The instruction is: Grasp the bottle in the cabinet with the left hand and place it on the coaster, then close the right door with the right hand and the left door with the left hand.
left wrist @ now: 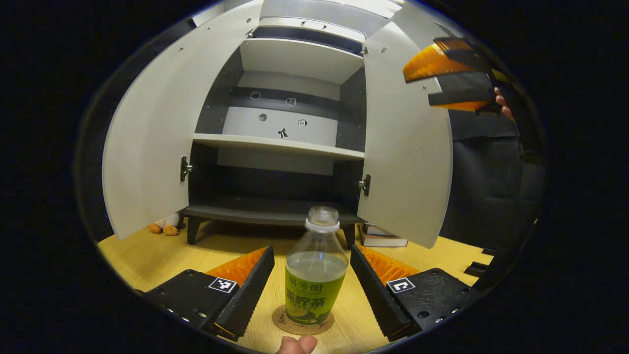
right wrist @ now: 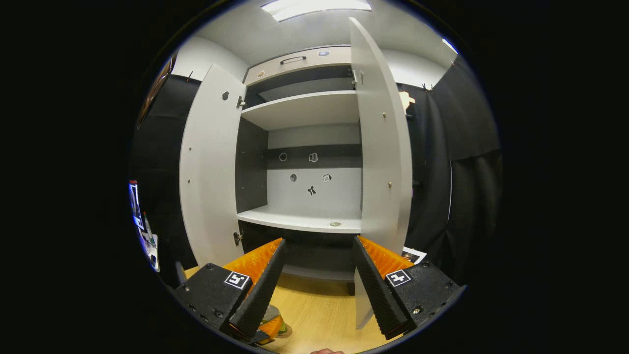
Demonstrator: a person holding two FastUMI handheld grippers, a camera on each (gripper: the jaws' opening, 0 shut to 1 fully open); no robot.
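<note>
- Two open doors from where I'm watching: the left door [left wrist: 147, 142] and right door [left wrist: 408, 147] of the cabinet [left wrist: 290, 123] both swing out toward the left gripper [left wrist: 312, 287].
- Left gripper's jaws are spread wide, and the bottle [left wrist: 316, 275] stands upright right between the fingers, with a gap on each side, so nothing's pressing on it.
- Bottle sits on the coaster [left wrist: 302, 322] on the wooden table [left wrist: 147, 255], just ahead of the gripper and in front of the cabinet's bottom shelf.
- Right gripper [right wrist: 317, 282] is also spread wide with nothing between the fingers, pointing into the cabinet; the right door's edge is just ahead of its right-hand finger.
- From the left gripper view I can see the right gripper held up high beside the right door, with a hand [left wrist: 503, 103] on it.
</note>
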